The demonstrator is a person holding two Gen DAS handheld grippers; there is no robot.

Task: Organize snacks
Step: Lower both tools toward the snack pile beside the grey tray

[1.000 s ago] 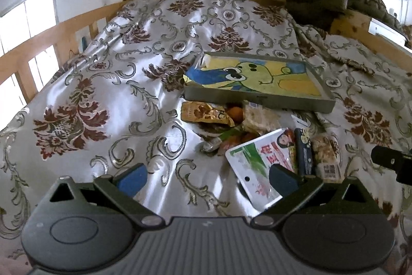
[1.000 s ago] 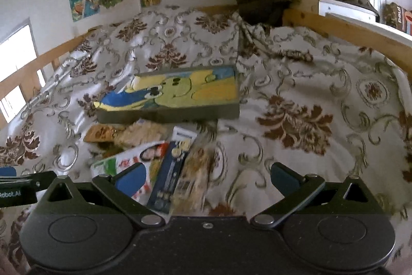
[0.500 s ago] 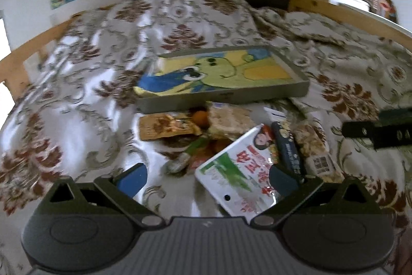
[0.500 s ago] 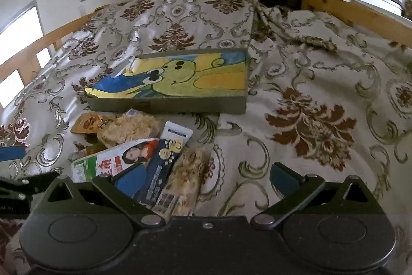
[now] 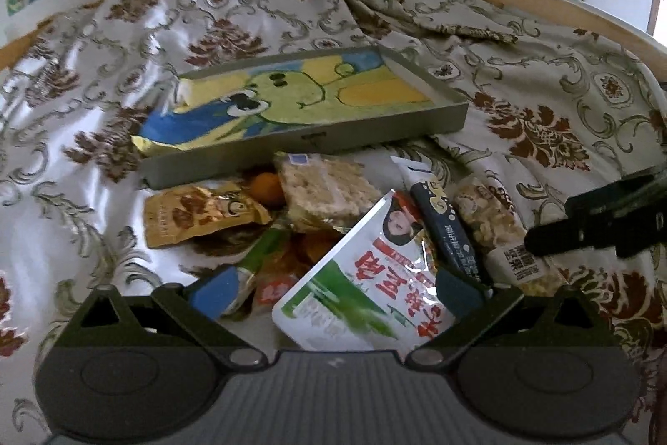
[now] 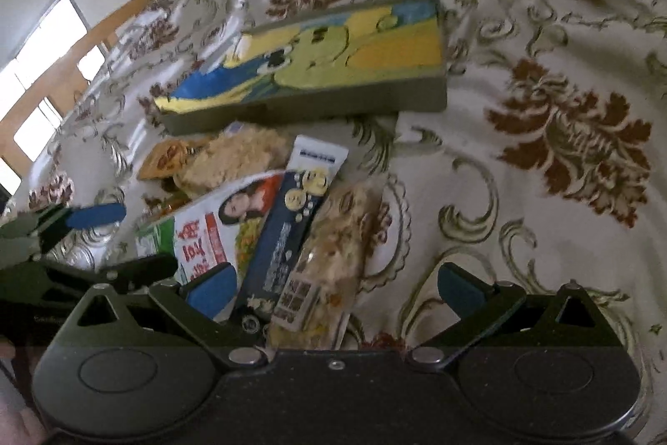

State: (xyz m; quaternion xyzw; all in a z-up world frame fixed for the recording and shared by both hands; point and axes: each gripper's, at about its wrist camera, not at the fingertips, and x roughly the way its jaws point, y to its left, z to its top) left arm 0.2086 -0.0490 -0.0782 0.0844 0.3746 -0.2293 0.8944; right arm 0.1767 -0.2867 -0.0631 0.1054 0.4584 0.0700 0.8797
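- Snacks (image 5: pixel 333 228) heaped on bed (image 5: pixel 542 78), just near of tray (image 5: pixel 300 103).
- Left gripper (image 5: pixel 333 288): fingers wide apart, empty, straddling white packet (image 5: pixel 367 282).
- Right gripper (image 6: pixel 333 288): fingers spread, empty, over nut bar (image 6: pixel 329 257).

Your left gripper (image 5: pixel 333 288): black ribbed housing, two round caps, silver pivot screws, blue pads (image 5: pixel 216 288) on the jaws. Your right gripper (image 6: pixel 333 288): the same build, speckled black housing, centre screw.
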